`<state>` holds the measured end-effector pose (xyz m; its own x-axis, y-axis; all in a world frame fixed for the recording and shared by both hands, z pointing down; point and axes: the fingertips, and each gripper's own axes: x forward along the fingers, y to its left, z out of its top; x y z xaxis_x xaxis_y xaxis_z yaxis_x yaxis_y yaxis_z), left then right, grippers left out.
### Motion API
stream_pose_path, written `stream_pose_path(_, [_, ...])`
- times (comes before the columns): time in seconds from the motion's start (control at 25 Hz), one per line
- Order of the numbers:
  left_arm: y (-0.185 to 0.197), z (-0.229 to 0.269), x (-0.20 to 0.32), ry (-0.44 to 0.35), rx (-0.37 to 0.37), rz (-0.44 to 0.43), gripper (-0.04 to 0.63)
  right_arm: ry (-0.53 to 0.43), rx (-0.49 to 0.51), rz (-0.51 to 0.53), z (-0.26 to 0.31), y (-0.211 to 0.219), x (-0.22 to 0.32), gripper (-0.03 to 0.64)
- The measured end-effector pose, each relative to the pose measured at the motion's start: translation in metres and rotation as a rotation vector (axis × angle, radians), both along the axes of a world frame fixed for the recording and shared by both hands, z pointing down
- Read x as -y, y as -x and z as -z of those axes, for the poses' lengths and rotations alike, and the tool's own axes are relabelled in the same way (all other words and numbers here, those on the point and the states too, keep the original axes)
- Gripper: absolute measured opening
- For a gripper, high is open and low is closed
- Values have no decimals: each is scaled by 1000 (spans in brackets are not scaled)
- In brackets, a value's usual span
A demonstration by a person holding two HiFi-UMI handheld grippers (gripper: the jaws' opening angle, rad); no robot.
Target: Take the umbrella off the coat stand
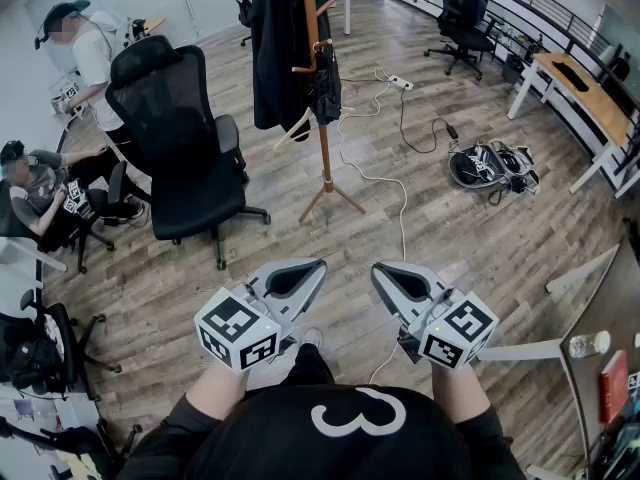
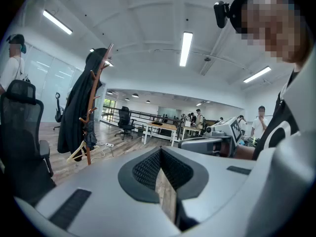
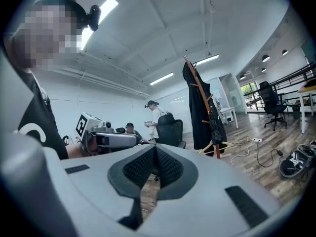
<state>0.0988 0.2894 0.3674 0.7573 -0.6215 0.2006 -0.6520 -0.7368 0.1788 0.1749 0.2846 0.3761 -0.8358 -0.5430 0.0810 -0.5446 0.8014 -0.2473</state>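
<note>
1. The wooden floor carries everything described here.
2. A black chair stands on the floor left of centre, between the person holding the grippers and the stand.
3. The stand is a wooden pole on splayed feet. It stands upright near the far edge of the floor, well apart from both grippers. It also shows in the left gripper view and the right gripper view.
4. A black coat hangs on the left side of the stand and covers the upper pole.
5. The left gripper is held low near the front edge of the floor, pointing toward the stand. Its fingers are pressed together at the tips, with nothing between them.
6. The right gripper is held just beside the left one at about the same height. Its fingers are pressed together at the tips, with nothing between them.
7. The umbrella is a folded dark bundle. It hangs from a peg on the right side of the stand, against the pole and just beside the coat. Neither gripper touches it.
8. A wooden hanger dangles tilted below the coat hem, left of the pole.
9. A white cable runs across the floor from the stand's feet toward the grippers.
</note>
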Motion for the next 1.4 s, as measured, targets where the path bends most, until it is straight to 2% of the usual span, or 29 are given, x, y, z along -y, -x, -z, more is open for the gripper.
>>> stream_pose_path(0.32, [13, 2, 30, 11, -14, -11, 11, 9, 19, -17, 1, 14, 27, 25])
stream_pose_path(0.68, [43, -7, 91, 26, -19, -47, 11, 50, 40, -22, -8, 51, 86, 25])
stream_pose_path(1.0, [89, -6, 148, 32, -39, -54, 11, 64, 30, -31, -9, 91, 137, 25])
stream_pose_path(1.2, [119, -7, 173, 20, -42, -57, 11, 37, -7, -47, -8, 115, 164, 25])
stream_pose_path(1.4, [152, -9, 195, 24, -62, -43, 11, 42, -4, -71, -10, 134, 185, 25])
